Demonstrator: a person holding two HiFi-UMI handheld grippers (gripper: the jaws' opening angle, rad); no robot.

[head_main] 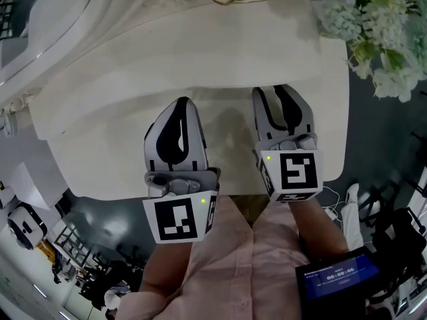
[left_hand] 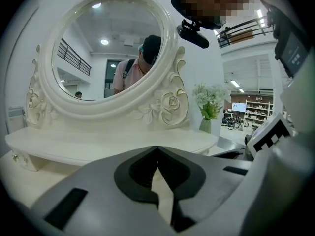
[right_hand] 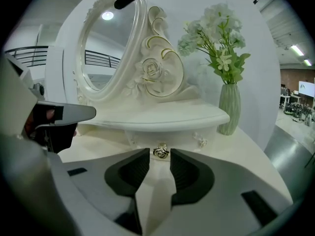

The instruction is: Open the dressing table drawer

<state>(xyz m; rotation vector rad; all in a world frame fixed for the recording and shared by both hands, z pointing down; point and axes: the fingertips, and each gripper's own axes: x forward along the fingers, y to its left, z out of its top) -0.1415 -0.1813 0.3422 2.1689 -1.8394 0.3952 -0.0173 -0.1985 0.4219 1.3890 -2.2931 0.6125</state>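
You're on the approach: your right claw (right_hand: 157, 158), spread, lines up just short of the drawer knob (right_hand: 161, 151). Your left claw (left_hand: 157, 148) is pressed together on nothing. Next, ease forward, pinch the drawer knob and pull.

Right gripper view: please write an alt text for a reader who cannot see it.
The right hand-held gripper has its jaws open, with the small gold drawer knob seen in the gap just beyond them. Behind stand an ornate white mirror and a green vase of flowers.
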